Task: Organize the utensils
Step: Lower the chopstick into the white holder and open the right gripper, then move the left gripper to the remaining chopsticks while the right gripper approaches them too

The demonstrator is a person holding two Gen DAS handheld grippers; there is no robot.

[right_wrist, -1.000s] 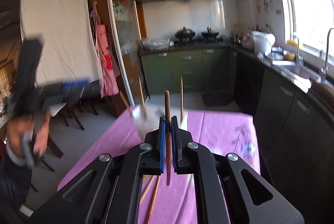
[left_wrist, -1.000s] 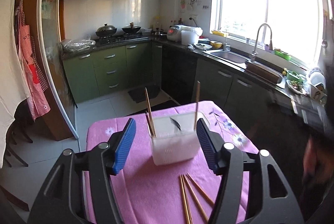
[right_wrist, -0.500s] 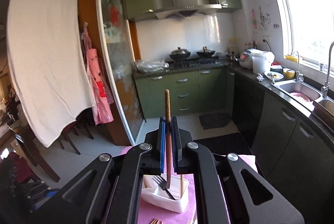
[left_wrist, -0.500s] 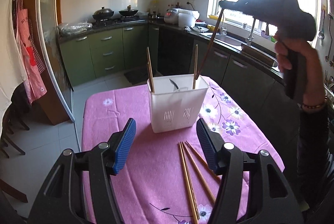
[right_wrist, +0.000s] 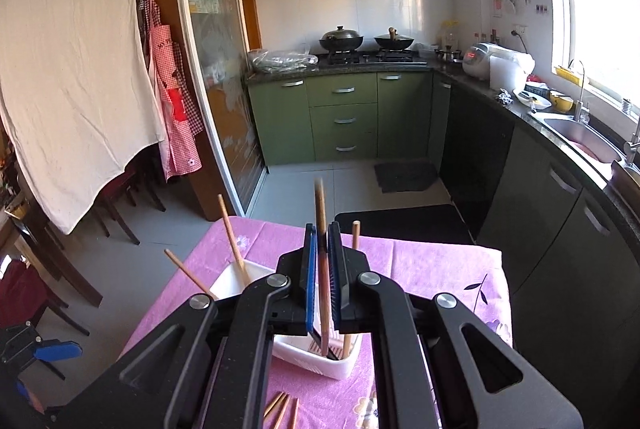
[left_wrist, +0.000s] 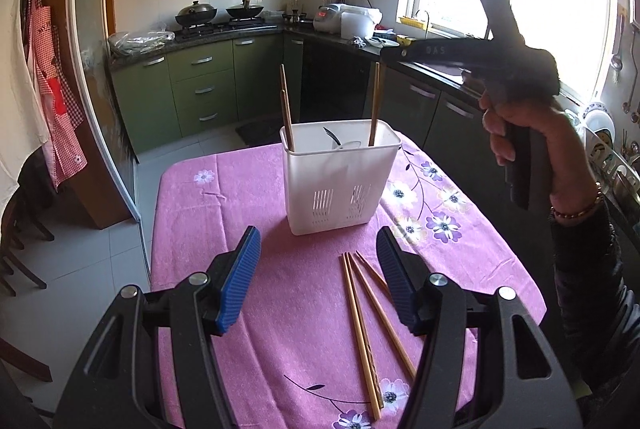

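Held chopstick (right_wrist: 322, 269) pinched upright in right gripper (right_wrist: 322, 269) over white holder (left_wrist: 340, 181) for straight drop; left gripper (left_wrist: 318, 281) spread, idle.

The lower end of the chopstick (right_wrist: 322, 269) is hidden between the right gripper (right_wrist: 322, 269) pads, and its top is blurred. The loose chopsticks (right_wrist: 280, 411) run off the bottom edge — their count is unclear. The holder (right_wrist: 320, 359) is mostly hidden behind the gripper body.
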